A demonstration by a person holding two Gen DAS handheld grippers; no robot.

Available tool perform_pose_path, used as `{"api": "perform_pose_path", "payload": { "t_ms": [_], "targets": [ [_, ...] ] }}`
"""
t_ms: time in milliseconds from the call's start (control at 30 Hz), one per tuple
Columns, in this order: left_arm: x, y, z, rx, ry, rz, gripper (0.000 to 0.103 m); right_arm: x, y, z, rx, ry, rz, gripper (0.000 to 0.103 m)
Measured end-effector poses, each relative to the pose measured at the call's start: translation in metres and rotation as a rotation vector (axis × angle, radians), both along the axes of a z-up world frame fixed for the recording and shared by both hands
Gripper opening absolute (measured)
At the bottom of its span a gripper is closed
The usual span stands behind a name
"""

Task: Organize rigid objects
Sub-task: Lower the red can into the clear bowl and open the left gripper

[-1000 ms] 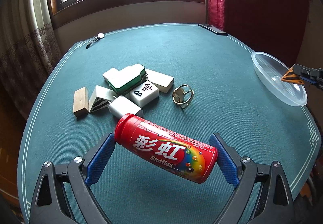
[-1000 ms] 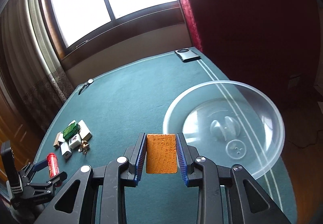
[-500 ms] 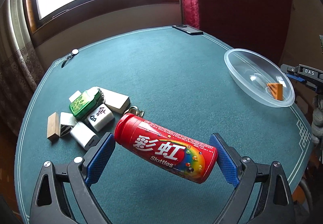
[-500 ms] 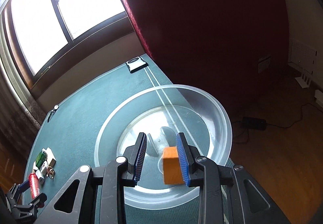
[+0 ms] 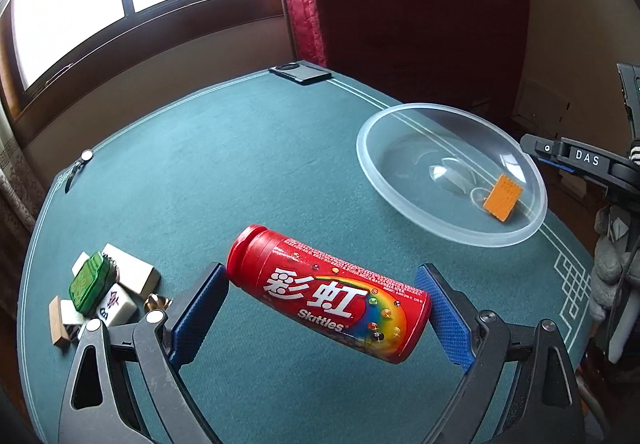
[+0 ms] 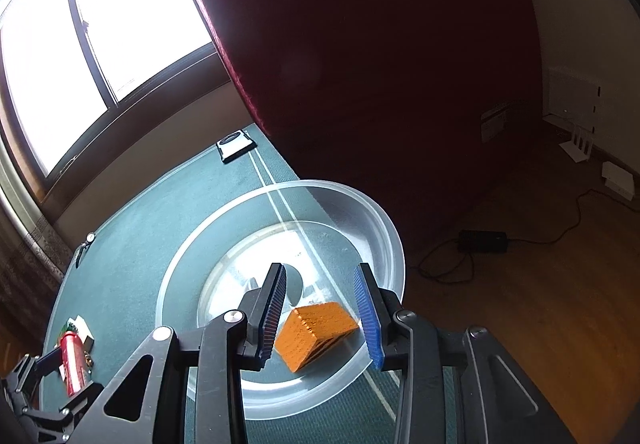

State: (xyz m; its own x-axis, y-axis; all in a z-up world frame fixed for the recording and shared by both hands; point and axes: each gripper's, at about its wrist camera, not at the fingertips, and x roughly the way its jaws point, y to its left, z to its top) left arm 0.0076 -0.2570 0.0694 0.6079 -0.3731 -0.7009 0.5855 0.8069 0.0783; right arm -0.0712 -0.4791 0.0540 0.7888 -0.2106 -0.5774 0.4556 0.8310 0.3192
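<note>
My left gripper (image 5: 320, 314) is shut end to end on a red Skittles can (image 5: 328, 294), held tilted above the green table. A clear plastic bowl (image 5: 400, 188) sits at the right, and an orange block (image 5: 503, 197) lies inside it near the far right wall. In the right wrist view my right gripper (image 6: 320, 310) hangs open over the bowl (image 6: 224, 244); the orange block (image 6: 316, 328) rests loose on the bowl's floor between and below the blue pads. The red can (image 6: 72, 362) shows small at the lower left.
A pile of mahjong tiles (image 5: 116, 302), a green case (image 5: 90, 282), wooden blocks (image 5: 56, 324) and a metal ring (image 5: 156, 300) lies at the left. A dark phone (image 5: 300, 72) lies at the far edge, a small watch (image 5: 82, 160) at the left edge. The floor drops off beyond the bowl.
The right gripper carried the orange block over the bowl, opened and let it drop inside. The left gripper has swung right toward the bowl with the can still held.
</note>
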Motion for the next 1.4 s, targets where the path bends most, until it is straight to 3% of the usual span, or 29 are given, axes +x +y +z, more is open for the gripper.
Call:
{"api": "perform_pose_path", "payload": {
  "t_ms": [133,200,267,467,700,1033,1400],
  "targets": [
    [0.003,-0.02,0.008,-0.026,-0.008,-0.053,0.094,-0.002,0.0,0.001,-0.014,-0.011,-0.013,0.039],
    [0.006,-0.03,0.01,-0.035,-0.009,-0.077,0.094,-0.003,0.0,0.002,-0.018,-0.017,-0.022,0.049],
    [0.01,-0.04,0.009,-0.041,-0.003,-0.094,0.094,-0.004,0.001,0.001,-0.025,-0.02,-0.025,0.052],
    [0.025,-0.063,0.004,-0.082,0.052,-0.13,0.094,-0.004,0.005,0.001,-0.036,-0.019,-0.026,0.052],
    [0.029,-0.085,-0.001,-0.084,0.046,-0.172,0.094,-0.005,0.005,0.001,-0.029,-0.021,-0.035,0.052],
    [0.032,-0.096,-0.01,-0.094,0.089,-0.209,0.095,-0.006,0.008,0.0,-0.031,-0.019,-0.037,0.052],
    [0.029,-0.083,-0.014,-0.059,0.073,-0.161,0.095,-0.006,0.014,-0.001,-0.043,-0.013,-0.036,0.056]
  ]
}}
